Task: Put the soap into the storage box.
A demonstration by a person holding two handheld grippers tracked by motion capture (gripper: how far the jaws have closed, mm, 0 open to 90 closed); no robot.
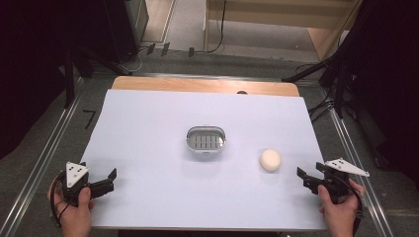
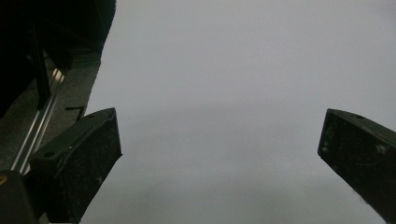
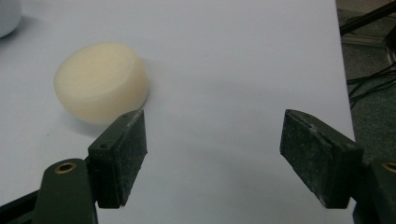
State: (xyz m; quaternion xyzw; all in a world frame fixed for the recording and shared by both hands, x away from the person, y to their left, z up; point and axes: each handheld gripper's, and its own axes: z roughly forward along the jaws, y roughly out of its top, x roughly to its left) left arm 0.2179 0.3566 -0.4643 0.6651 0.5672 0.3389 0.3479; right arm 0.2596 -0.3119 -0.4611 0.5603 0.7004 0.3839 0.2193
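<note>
Two grippers parked at the near table corners, both gaping wide with nothing held: left gripper (image 1: 112, 178), right gripper (image 1: 302, 177). Cream soap puck (image 1: 271, 160) flat on the white sheet (image 1: 148, 128), just beside right gripper, right of the little slotted dish (image 1: 206, 139).

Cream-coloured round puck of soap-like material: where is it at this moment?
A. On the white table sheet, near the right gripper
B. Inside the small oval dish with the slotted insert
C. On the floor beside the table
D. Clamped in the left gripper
A: the cream-coloured round puck lies on the white table sheet, just ahead of the open right gripper, apart from the small oval dish.
</note>
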